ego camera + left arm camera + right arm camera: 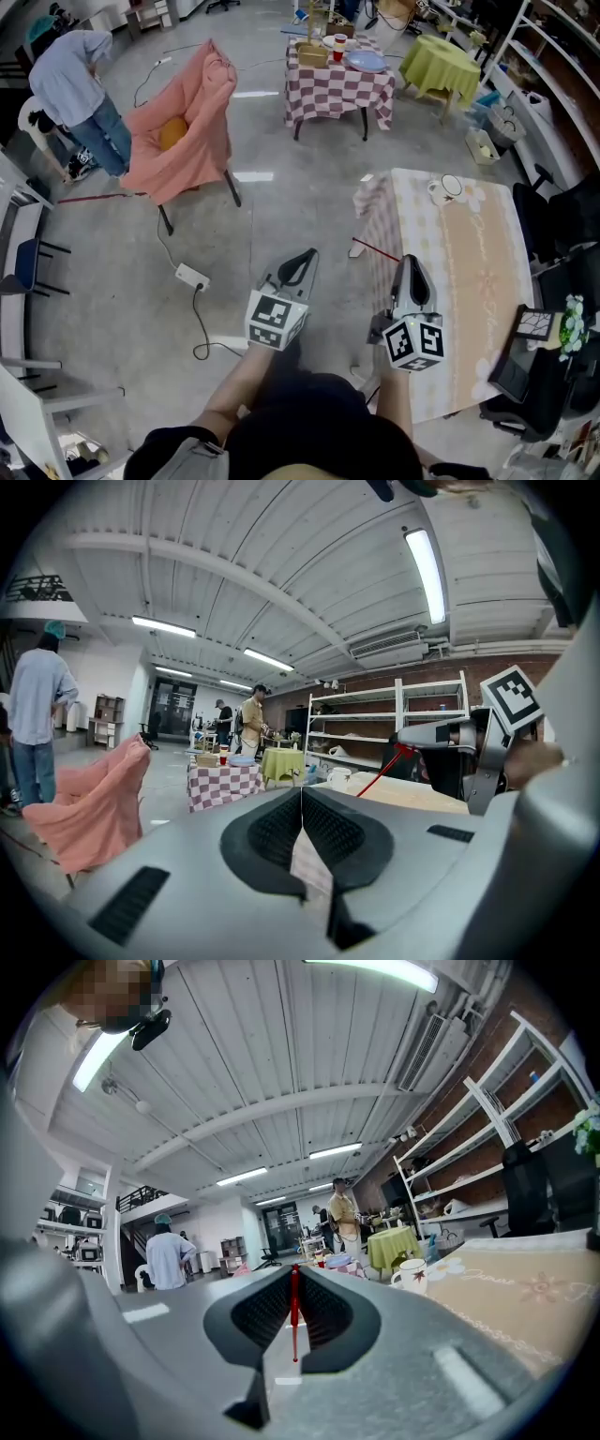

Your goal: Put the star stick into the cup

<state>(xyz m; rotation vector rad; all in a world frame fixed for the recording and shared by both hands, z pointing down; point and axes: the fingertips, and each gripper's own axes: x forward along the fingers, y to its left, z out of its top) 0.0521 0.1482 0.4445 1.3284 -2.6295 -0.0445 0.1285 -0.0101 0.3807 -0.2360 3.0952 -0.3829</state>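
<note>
**Bringing the stick over the cup**

Our right gripper [410,264] pinches the thin red star stick [375,249], which juts out leftward from its jaw tips. The white ceramic cup [448,188] stands well ahead of that gripper, slightly to its right. We should hold the pinch firm, swing the free end downward and centre it over the rim. Our left gripper [305,258] is pressed together, empty.

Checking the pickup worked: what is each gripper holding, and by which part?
The right gripper is shut on the red star stick, pinched near one end; the rest juts sideways. The left gripper is shut, empty.
</note>
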